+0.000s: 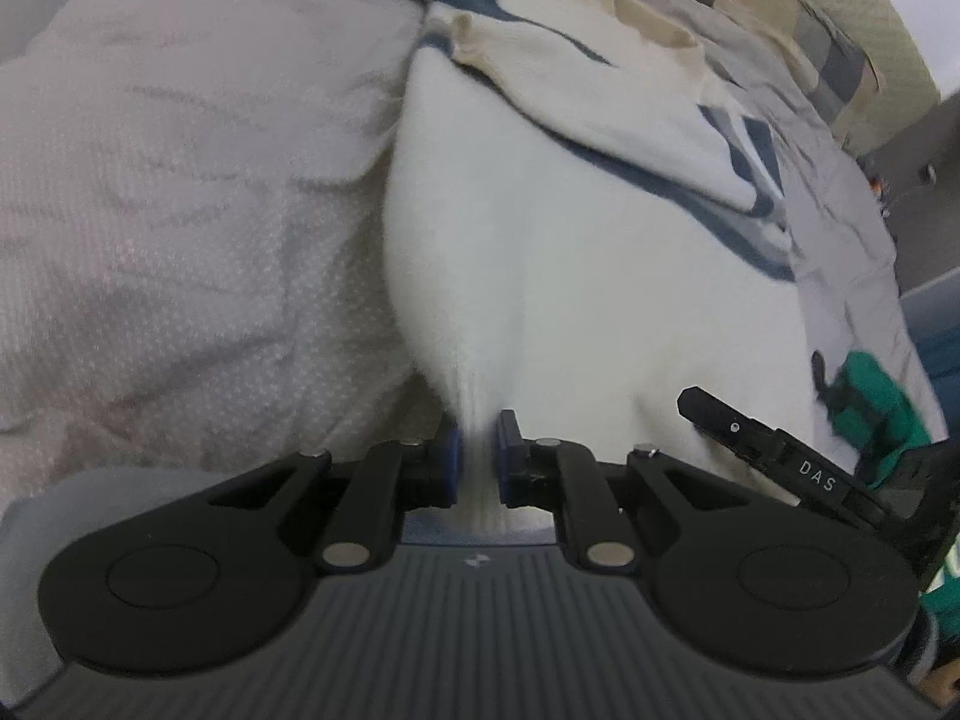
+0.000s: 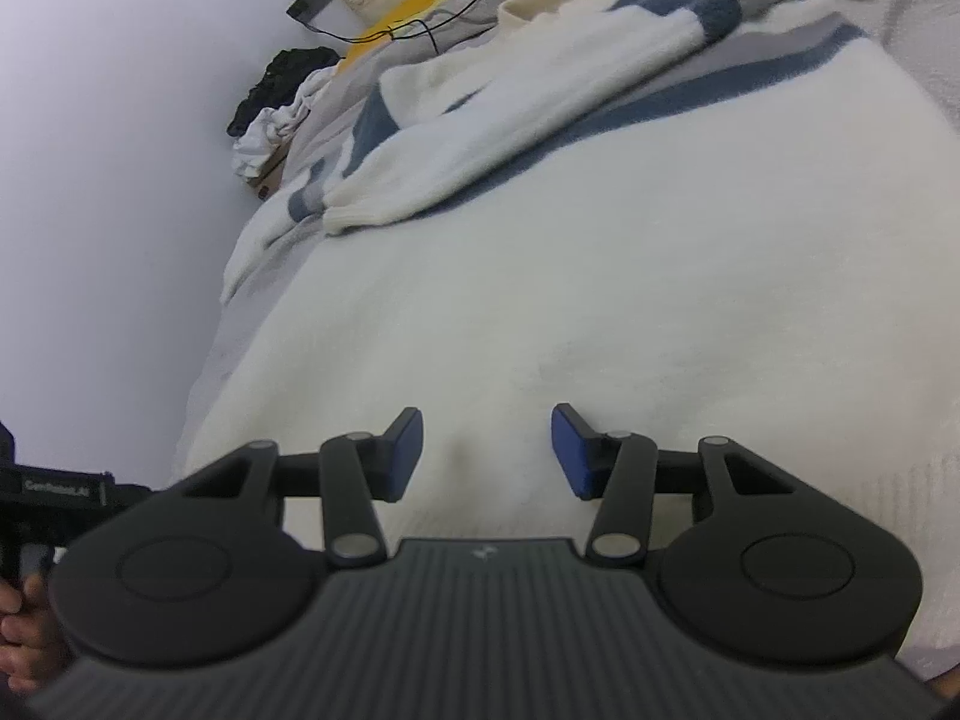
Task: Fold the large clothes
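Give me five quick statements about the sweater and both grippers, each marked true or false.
1. The left gripper pinches the sweater's hem. True.
2. The right gripper's fingers are clamped shut. False: they stand apart over the sweater.
3. The sweater is plain white. False: it has blue and grey stripes.
4. A sleeve lies folded across the sweater. True.
5. The sweater lies on a wooden floor. False: it lies on a grey bedspread.

Two fisheye views, each from just behind a gripper's fingers, looking steeply down at very close range on a white sweater (image 1: 570, 276) with blue stripes. The left wrist view sits at the sweater's hem edge; the right wrist view (image 2: 480, 300) looks along its body toward the folded sleeve. Both share the sweater.
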`<state>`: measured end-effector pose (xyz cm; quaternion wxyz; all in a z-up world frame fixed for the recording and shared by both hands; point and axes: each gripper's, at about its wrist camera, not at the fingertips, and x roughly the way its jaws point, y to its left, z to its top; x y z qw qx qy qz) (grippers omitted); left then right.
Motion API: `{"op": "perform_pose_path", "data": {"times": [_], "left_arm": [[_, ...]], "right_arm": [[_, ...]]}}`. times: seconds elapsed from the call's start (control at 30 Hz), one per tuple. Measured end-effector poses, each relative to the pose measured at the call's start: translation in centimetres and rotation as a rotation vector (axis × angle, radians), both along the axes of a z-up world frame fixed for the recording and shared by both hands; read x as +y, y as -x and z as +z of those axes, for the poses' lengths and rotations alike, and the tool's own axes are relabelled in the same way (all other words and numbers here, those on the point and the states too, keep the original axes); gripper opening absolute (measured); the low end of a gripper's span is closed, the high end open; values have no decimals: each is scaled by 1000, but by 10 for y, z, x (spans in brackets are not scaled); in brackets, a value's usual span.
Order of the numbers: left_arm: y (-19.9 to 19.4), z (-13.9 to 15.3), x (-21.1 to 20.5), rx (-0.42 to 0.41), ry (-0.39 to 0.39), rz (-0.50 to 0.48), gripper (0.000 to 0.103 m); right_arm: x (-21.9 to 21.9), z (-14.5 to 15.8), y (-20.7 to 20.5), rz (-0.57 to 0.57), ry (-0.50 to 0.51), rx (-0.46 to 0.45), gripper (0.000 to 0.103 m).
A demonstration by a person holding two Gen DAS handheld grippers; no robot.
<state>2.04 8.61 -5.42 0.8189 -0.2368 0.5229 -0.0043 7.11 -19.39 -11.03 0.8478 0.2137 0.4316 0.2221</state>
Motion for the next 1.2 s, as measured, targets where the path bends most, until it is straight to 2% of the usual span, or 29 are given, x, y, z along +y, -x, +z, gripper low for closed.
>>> {"op": "perform_pose_path", "data": {"times": [0.17, 0.27, 0.33, 0.53, 0.67, 0.8, 0.97, 1.17, 1.2], "left_arm": [[0, 4, -6, -14, -38, -8, 18], [3, 13, -9, -24, -76, -13, 32], [6, 24, -8, -50, -96, -15, 52], [10, 65, 13, -184, -172, -1, 65], [-8, 76, 46, -259, -154, 81, 68], [-43, 69, 82, -300, -165, 171, 68], [-89, 48, 124, -318, -202, 252, 69], [-138, 12, 178, -312, -144, 335, 69], [-144, 7, 185, -310, -146, 340, 69]], "right_arm": [[-3, 4, 7, -1, 16, -24, 50], [-5, 6, 7, -9, 10, -29, 51], [-6, 7, 7, -14, 12, -33, 51], [-5, 17, 10, -31, 48, -99, 53], [-4, 22, 10, -32, 71, -138, 53], [-3, 26, 8, -40, 103, -180, 53], [-4, 26, -1, -55, 115, -193, 53], [-3, 28, -19, -108, 151, -241, 54], [-3, 27, -23, -114, 163, -253, 59]]}}
